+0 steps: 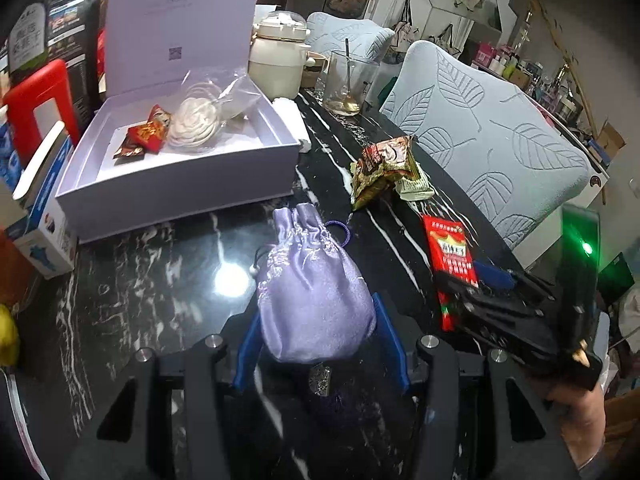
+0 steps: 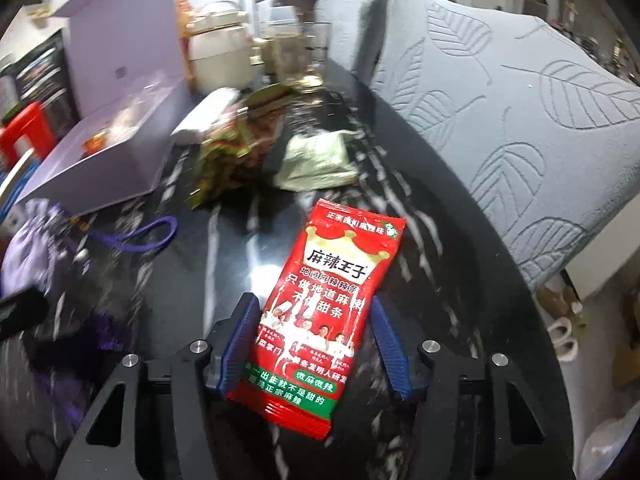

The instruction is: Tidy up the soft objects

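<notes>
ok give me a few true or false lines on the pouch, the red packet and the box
1. The left gripper holds the lilac pouch between its pads. True.
2. The white box is closed. False: its lid stands open.
3. The red snack packet lies between the right gripper's fingers. True.
4. The box is empty. False: a white flower-shaped item and small wrapped snacks lie inside.
5. The glass holds a spoon. True.
</notes>
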Motion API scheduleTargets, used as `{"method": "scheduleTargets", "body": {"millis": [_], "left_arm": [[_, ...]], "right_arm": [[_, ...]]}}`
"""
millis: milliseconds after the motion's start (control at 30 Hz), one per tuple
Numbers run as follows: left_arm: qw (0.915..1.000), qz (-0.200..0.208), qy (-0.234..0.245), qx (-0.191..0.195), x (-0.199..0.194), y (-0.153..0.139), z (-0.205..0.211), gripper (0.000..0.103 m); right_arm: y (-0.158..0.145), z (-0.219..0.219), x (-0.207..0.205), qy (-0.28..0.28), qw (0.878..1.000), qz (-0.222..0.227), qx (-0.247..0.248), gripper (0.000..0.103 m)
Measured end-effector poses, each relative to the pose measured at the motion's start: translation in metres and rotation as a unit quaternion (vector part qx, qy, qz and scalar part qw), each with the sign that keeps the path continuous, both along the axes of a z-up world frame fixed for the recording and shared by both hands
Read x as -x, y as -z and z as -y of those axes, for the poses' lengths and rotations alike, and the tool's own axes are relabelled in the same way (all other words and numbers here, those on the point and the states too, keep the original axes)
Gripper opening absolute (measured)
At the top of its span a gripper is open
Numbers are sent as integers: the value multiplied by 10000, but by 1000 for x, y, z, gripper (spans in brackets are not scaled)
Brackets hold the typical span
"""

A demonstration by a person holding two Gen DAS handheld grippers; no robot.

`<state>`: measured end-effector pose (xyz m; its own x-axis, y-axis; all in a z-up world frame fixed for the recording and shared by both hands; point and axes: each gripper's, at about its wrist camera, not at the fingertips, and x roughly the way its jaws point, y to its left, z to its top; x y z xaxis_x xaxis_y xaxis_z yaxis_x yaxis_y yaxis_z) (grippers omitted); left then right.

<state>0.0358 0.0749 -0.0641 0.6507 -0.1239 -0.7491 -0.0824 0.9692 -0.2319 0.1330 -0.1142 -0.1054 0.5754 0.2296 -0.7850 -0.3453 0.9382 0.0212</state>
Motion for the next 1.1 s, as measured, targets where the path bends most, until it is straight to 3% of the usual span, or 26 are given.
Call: {"method": "scheduleTargets", "body": {"millis": [133, 333, 400, 533, 633, 767, 867, 900, 933, 1100], "left_arm": [[10000, -39, 32, 49, 16, 2, -4, 52], [9998, -125, 48, 124, 36, 8, -7, 52], [9998, -153, 45, 157, 42, 9, -8, 52], [9996, -190, 2, 218, 51, 13, -11, 52], [9996, -175, -59, 234, 55, 14, -16, 52], [9995, -152, -98, 245, 58, 14, -19, 52], [9994, -172, -74, 282, 60, 16, -20, 52], [9994, -174, -74, 295, 60, 16, -20, 52], [9993, -187, -66, 304, 60, 17, -20, 52], [9994, -179, -48, 301, 60, 16, -22, 52]], "right_arm": [[-1, 0, 28, -505, 9985, -45, -199, 53], [-3, -4, 73, -1232, 9921, -225, -102, 53], [-4, -3, 80, -1217, 9921, -293, -25, 56], [-2, -8, 82, -959, 9947, -368, 75, 73], [0, -14, 85, -819, 9962, -267, 133, 81], [2, -18, 85, -765, 9964, -269, 235, 84], [1, -16, 84, -621, 9974, -272, 255, 75], [-1, -14, 83, -536, 9980, -238, 246, 58], [-2, -12, 83, -496, 9983, -237, 209, 51], [-3, -9, 84, -453, 9986, -248, 73, 46]]}}
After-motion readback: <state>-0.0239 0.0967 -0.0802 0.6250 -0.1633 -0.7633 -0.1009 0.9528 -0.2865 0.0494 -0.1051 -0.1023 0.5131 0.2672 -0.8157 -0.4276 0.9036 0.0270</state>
